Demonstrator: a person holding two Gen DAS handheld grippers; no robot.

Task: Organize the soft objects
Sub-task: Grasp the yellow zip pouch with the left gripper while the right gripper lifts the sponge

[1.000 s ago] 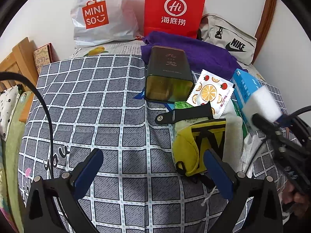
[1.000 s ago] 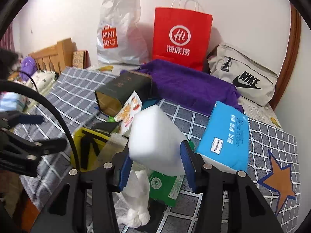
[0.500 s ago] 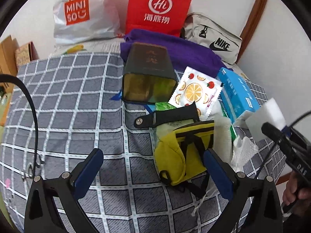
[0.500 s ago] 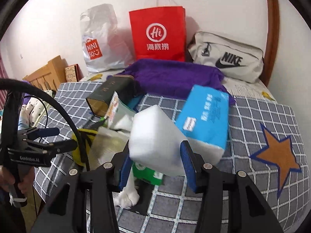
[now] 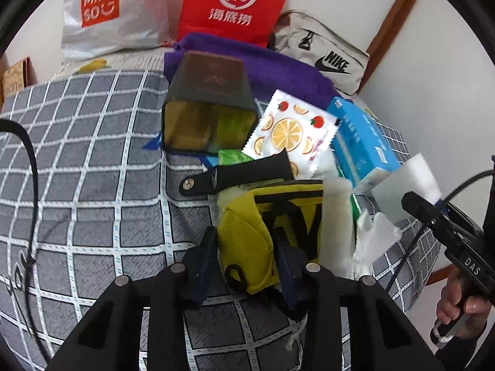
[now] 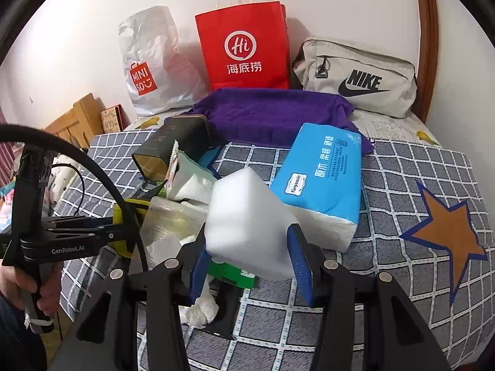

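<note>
On the checked bedspread [image 5: 92, 167]: two soft things between the jaws.

The yellow pouch [image 5: 247, 247] lies at the near edge of the heap, the left gripper [image 5: 244, 256] closing on its end, pads touching both sides; the right gripper [image 6: 250, 259] holds a white sponge block [image 6: 247, 225] narrowly, raised just before the blue tissue pack [image 6: 324, 170]; a dark tin [image 5: 210, 105] lies behind.

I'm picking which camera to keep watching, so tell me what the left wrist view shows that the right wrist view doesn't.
Only the left wrist view shows the left gripper head-on, its jaws closing around the yellow pouch, plus the black strap and the face of the fruit-print packet.

Only the right wrist view shows the right gripper clamped on the white foam block, and the orange star on the blanket.

Both show the blue tissue pack, the tin, the purple towel and the red bag.
</note>
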